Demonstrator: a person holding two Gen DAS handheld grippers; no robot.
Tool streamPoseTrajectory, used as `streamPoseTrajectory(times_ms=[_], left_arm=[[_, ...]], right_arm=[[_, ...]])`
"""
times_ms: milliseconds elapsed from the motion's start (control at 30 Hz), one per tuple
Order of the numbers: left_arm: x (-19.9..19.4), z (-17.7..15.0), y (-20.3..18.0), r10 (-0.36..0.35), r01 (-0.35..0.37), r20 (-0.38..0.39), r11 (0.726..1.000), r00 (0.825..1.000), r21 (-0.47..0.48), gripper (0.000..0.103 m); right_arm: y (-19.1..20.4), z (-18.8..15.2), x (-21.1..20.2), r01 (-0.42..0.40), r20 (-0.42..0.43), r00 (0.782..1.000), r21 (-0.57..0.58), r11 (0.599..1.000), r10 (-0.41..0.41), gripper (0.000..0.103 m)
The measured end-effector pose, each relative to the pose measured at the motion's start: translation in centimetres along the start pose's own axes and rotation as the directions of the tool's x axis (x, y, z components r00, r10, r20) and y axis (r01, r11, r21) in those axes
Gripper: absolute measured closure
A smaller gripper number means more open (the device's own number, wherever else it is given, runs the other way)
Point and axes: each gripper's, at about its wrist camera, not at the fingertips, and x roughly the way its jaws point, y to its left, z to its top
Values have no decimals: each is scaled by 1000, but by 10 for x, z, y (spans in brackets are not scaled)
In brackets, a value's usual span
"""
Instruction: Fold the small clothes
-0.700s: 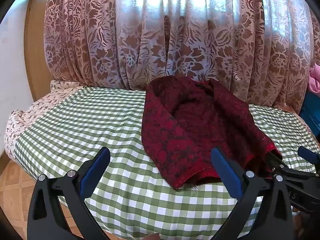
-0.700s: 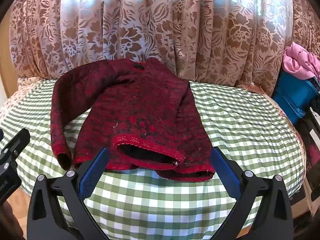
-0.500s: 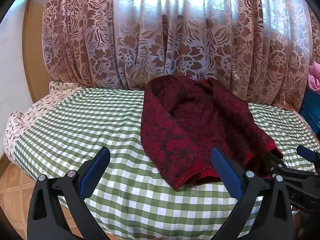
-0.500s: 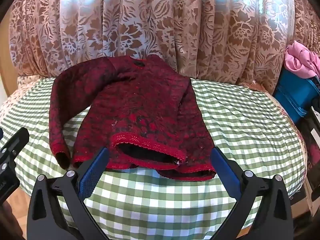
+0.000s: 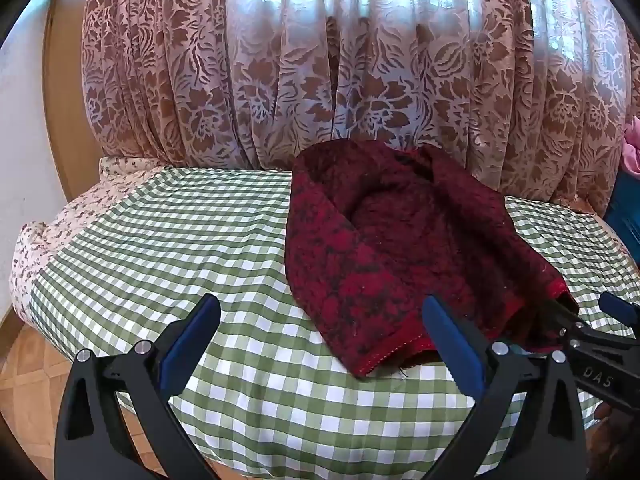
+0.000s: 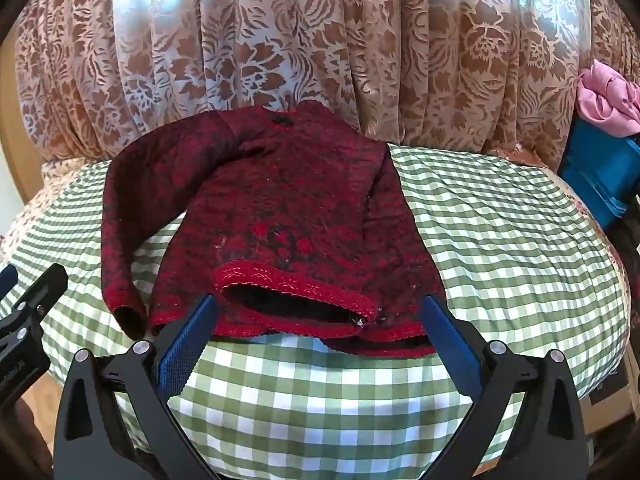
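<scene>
Red sweater (image 6: 280,216) — pink cloth (image 6: 604,100) beside

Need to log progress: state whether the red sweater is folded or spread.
Spread, not folded: the red sweater lies flat on the checked cloth, both sleeves out.

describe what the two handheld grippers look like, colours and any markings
Both match: black angular frames with silver rivets at the pivots, and two flat blue pads with finely ridged faces. Left gripper and right gripper look identical from their own cameras. In the left wrist view the right gripper's black body bears white letters reading "DAS". No cables or sleeves are visible.
</scene>
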Motion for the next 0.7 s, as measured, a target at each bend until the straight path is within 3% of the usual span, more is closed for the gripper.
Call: streamPoseTrajectory(times_ms=[700], left_arm=[[-1,5,4,10,-10,3,1000,1000,-15,2]], right_arm=[[1,5,-11,-22,46,999,3,1000,22,3]])
